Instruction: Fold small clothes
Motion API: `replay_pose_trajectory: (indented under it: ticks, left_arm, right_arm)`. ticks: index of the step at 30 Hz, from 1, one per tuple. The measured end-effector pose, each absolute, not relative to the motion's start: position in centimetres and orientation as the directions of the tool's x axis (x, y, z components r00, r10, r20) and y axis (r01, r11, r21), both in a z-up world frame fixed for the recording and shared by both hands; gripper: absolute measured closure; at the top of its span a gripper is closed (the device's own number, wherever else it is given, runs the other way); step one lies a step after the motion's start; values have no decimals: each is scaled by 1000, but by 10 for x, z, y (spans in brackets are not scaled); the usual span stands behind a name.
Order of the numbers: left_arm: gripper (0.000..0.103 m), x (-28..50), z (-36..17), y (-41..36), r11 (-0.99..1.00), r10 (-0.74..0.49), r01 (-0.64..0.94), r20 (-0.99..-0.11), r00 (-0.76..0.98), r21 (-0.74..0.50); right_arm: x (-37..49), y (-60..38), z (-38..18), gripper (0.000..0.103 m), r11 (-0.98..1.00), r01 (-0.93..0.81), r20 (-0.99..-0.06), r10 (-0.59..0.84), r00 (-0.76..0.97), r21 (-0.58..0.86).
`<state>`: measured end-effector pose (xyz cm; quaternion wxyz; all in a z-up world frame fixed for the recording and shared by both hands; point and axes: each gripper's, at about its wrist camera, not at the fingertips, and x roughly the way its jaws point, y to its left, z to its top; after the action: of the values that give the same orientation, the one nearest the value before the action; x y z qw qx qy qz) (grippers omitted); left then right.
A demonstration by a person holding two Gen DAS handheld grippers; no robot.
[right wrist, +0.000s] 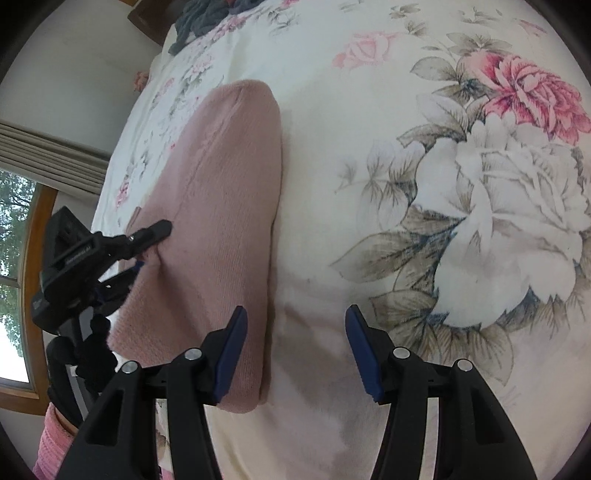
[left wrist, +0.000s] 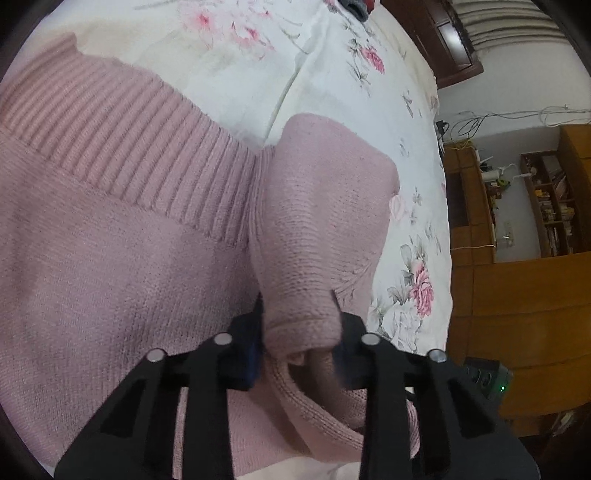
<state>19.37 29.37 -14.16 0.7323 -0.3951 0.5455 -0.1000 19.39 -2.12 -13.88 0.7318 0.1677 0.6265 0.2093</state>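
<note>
A dusty pink knitted sweater (left wrist: 110, 240) lies on a floral bedsheet (left wrist: 240, 74); its ribbed hem runs across the upper left of the left wrist view. My left gripper (left wrist: 301, 332) is shut on a fold of the pink knit, a sleeve-like part (left wrist: 317, 221) that stretches away from the fingers. In the right wrist view the sweater (right wrist: 221, 206) appears as a folded pink slab, and the left gripper (right wrist: 147, 243) pinches its left edge. My right gripper (right wrist: 295, 350) stands open, with nothing between its blue pads (right wrist: 231, 354), over the sweater's right edge and the bare sheet.
The bedsheet (right wrist: 424, 184) with large rose prints spreads to the right. Dark clothes (right wrist: 207, 18) lie in a heap at the far end of the bed. Wooden shelves and a cabinet (left wrist: 535, 240) stand beyond the bed's edge. A window (right wrist: 14, 258) is at the left.
</note>
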Motion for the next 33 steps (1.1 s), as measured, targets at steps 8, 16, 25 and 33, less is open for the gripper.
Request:
replay_pose_trajectory:
  ticks: [8,16,25,33]
  left_arm:
    - [81,171,-76,300,690,-571,-133,-649,503,-711]
    - [81,157,-47,364,711,-528,-125,-643,554,-692]
    - [82,146,-72,458,705,-462,-245,-693,554,-666]
    - [82,139,-128,483,729,-435,-309,-762,480,-611]
  right_arm:
    - [187,-13,-134,47,850,-106,-840,526,131,515]
    - [185,17,-116,46,827,-169,-819,558,133,536]
    - [178,72,-116,45,786,-267,-802,594,72,558]
    - [171,113,-131,45,756,-296,-793,610,-5,584]
